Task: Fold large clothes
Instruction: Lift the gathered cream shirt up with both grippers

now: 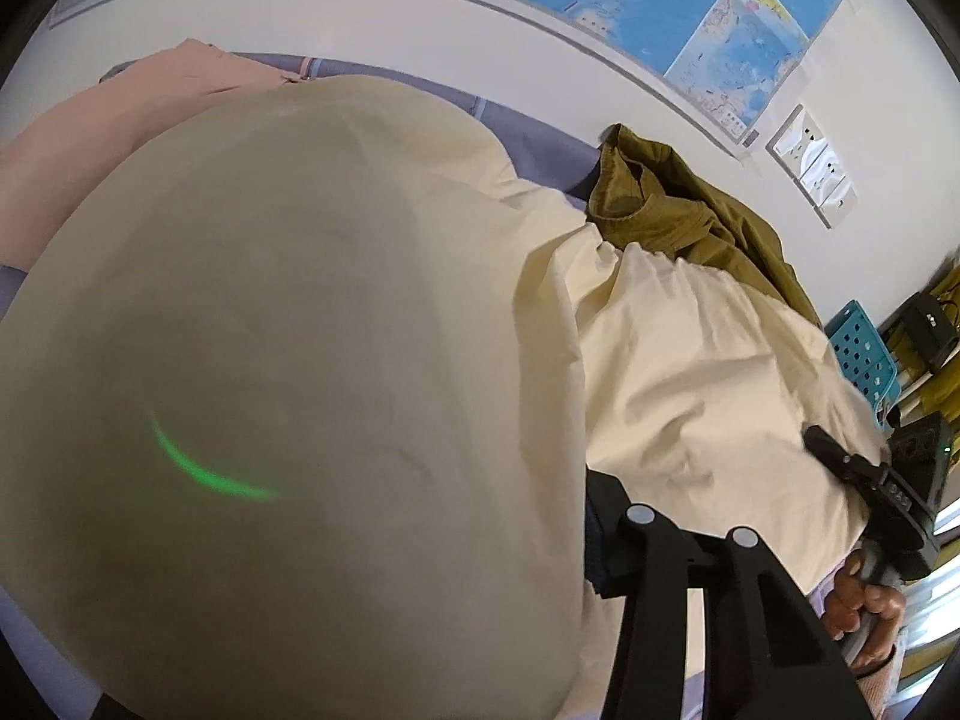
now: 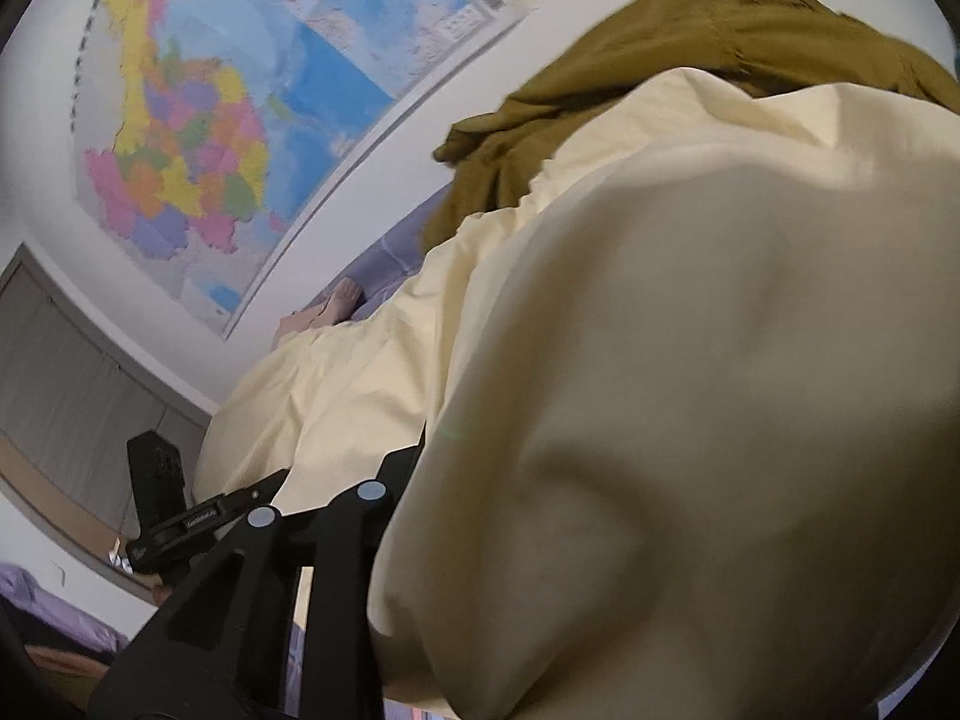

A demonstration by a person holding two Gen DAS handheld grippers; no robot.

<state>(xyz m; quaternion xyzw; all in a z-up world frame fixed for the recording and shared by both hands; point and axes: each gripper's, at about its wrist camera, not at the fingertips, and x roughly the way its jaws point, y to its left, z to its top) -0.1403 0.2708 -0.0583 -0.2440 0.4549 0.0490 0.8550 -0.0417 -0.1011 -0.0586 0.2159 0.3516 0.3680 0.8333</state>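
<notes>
Fingers (image 1: 606, 516) of both grippers are buried in the cream garment (image 1: 690, 360); their grip cannot be told.

A map (image 2: 198, 114) covers the wall (image 1: 420, 42), its lower edge running just above the bed (image 1: 540, 144). A smaller map (image 1: 744, 54) overlaps it at one corner. Beside that hangs a white socket panel (image 1: 813, 165). A blue perforated stool (image 1: 864, 354) stands past the bed's end. A grey cabinet (image 2: 66, 372) stands against the wall below the map. Purple cloth (image 2: 54, 603) lies at the frame's lower left.
</notes>
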